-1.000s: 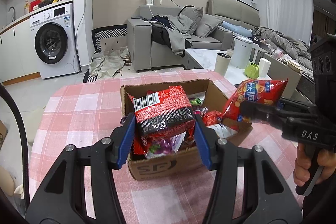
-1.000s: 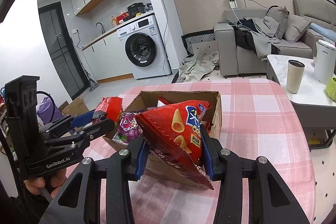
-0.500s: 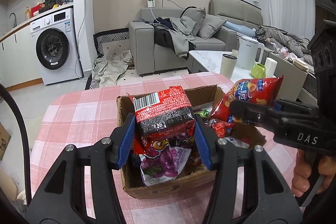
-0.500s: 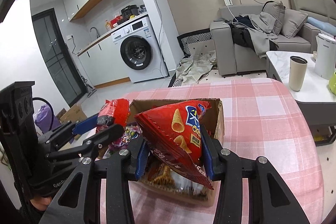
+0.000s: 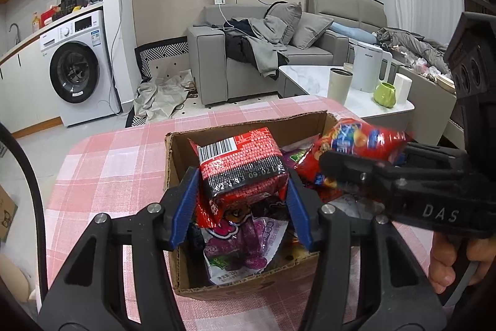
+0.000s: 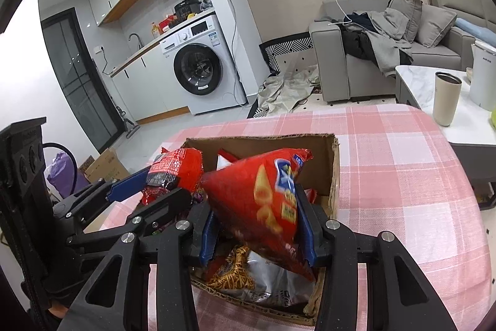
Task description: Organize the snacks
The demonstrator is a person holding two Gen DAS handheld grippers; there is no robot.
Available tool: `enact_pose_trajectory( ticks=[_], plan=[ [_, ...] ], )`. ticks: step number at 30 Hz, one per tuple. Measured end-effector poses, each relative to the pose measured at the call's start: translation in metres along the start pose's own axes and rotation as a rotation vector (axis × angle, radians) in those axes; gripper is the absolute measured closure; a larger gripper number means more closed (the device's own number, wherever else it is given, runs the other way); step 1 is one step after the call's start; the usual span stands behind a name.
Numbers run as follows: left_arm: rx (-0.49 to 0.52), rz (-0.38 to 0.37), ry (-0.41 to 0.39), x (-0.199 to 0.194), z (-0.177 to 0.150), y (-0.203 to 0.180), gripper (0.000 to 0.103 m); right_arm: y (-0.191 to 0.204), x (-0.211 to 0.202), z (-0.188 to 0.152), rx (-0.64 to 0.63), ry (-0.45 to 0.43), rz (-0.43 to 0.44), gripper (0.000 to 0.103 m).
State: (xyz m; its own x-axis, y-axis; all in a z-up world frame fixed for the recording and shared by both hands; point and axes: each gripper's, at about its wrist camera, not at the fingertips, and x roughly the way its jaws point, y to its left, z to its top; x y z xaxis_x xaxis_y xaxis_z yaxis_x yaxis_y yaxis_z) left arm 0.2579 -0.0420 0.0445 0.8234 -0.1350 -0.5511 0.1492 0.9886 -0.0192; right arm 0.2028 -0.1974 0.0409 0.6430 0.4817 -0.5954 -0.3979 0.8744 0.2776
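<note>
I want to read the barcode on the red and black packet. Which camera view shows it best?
The left wrist view: the red and black packet faces the camera, barcode up, held in the left tool. The right wrist view shows only its blurred side, no barcode.

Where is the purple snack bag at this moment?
In the left wrist view, the purple snack bag lies inside the cardboard box, at its near left side, just under the red packet held by the left gripper.

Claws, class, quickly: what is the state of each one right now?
Left claw: closed on the red and black snack packet over the cardboard box.
Right claw: closed on the red chip bag.
</note>
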Motion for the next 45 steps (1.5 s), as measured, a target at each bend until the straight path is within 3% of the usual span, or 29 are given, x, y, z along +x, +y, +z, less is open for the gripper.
enact_pose_trajectory(
  ticks=[5,9,14,16,18,20,33,45],
  plan=[
    [0.002,-0.012,0.004,0.005,0.000,-0.002,0.049,0.000,-0.001,-0.004,-0.018,0.012,0.014,0.058],
    [-0.020,-0.015,0.005,0.004,0.001,-0.001,0.035,-0.002,-0.009,-0.004,-0.024,-0.002,0.007,0.049],
    [-0.050,-0.040,-0.015,-0.010,-0.001,0.003,0.016,-0.007,-0.027,-0.004,-0.026,-0.047,0.015,0.025],
    [-0.043,-0.042,-0.028,-0.018,-0.003,0.002,0.011,-0.007,-0.035,-0.004,-0.037,-0.072,0.006,0.009],
    [-0.035,-0.023,-0.050,-0.026,-0.006,0.000,0.002,-0.006,-0.041,-0.006,-0.054,-0.085,0.019,0.006],
    [-0.027,-0.020,-0.077,-0.037,-0.010,-0.001,0.001,-0.004,-0.047,-0.008,-0.062,-0.093,0.034,0.002],
    [-0.046,0.005,-0.167,-0.096,-0.049,0.004,0.001,0.005,-0.075,-0.041,-0.117,-0.175,0.078,0.000],
    [-0.064,0.062,-0.185,-0.115,-0.079,0.019,0.001,0.002,-0.089,-0.076,-0.133,-0.228,0.069,0.000]
  ],
)
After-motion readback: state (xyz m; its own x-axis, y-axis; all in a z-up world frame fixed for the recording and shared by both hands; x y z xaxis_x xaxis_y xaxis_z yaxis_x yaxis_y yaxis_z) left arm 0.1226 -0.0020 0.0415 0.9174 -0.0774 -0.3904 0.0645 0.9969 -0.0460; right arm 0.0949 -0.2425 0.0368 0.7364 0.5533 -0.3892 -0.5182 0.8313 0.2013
